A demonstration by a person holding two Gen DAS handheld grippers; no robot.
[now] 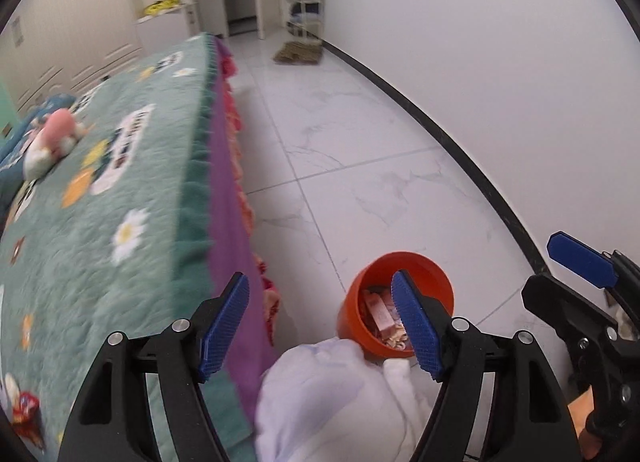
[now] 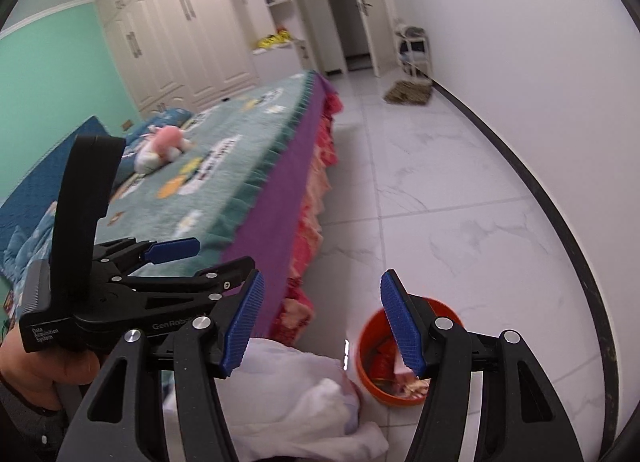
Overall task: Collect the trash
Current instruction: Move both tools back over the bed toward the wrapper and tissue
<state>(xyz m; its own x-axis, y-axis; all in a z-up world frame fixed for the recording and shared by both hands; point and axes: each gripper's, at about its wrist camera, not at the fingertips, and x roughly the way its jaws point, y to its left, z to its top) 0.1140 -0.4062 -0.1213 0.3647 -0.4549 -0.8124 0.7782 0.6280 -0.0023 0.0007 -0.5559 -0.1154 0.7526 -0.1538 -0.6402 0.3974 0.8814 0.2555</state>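
Note:
An orange trash bin stands on the white tile floor beside the bed, with wrappers and paper scraps inside; it also shows in the right wrist view. A crumpled white plastic bag lies on the floor against the bin, also seen in the right wrist view. My left gripper is open and empty above the bag and bin. My right gripper is open and empty, held over the same spot. A small red wrapper lies on the bed's near corner.
A bed with a green flowered blanket and purple skirt fills the left. A pink plush toy lies on it. White wardrobes, an open door, a small rack and a mat are at the far end.

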